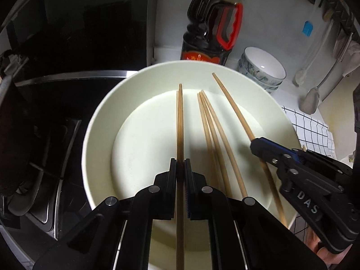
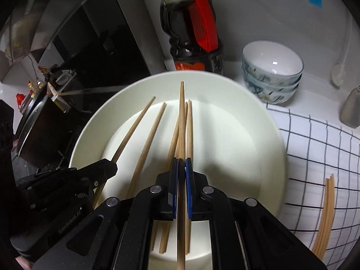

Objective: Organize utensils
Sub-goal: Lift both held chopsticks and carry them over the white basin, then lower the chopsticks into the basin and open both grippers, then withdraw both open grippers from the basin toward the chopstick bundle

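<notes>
Left gripper [image 1: 180, 168] and right gripper [image 2: 181, 168] side by side, angled steeply downward, jaws clamped.

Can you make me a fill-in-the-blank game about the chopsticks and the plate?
1. Each tool, the left tool and the right tool, is shut on a wooden ____.
2. The loose chopsticks lie on a big round white ____.
3. Behind the plate stands a dark bottle with a ____ handle.
4. The bowls near the bottle are ____ one inside another.

Missing words: chopstick; plate; red; stacked
</notes>
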{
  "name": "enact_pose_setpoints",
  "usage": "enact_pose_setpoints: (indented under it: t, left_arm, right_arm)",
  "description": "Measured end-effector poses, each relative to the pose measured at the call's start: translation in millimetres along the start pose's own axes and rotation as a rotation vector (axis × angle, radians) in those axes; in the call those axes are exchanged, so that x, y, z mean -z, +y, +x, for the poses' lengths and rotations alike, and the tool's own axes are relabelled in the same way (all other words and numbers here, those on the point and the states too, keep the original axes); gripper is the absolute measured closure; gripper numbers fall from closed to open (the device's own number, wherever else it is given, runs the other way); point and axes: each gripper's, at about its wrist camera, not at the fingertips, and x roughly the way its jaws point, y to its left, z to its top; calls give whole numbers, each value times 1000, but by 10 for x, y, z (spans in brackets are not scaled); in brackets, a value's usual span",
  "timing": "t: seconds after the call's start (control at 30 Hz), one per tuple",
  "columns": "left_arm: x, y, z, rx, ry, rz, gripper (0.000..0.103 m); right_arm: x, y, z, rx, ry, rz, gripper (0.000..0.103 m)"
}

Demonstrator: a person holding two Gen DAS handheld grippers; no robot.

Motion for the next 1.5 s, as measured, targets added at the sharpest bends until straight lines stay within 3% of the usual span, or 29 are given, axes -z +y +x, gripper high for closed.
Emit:
enact_pose_setpoints:
  t: [0.3,0.57,0.63,0.7,0.73,1.0,1.1,1.27,1.5]
  left_arm:
    - [-32,39,205,1,32,19,96]
    - [-52,95,301,-3,54,-6,94]
    - [-50,103,276,-14,47,-5,80]
    - [-51,135,215,-26,28,-16,50]
    - [-51,150,179,-29,15,-22,45]
    - [-6,265,-120,-76,-34,-41,26]
    - [32,308,-204,-80,-34,-50,21]
    - [101,311,-314,-90,-37,-52,18]
    - [203,251,-437,-95,-44,-52,15]
  right_arm:
    - [-17,-42,302,25,71,32,97]
    - [-1,-64,327,44,87,39,97]
    - [-1,-68,313,47,83,41,96]
    - [-22,-52,298,50,78,41,93]
    - [-26,-44,271,55,72,37,93]
    - [34,-60,55,71,36,31,82]
    - [91,-53,-7,72,32,32,73]
    - [194,-45,-150,68,20,38,61]
    - [348,-105,-374,68,9,50,55]
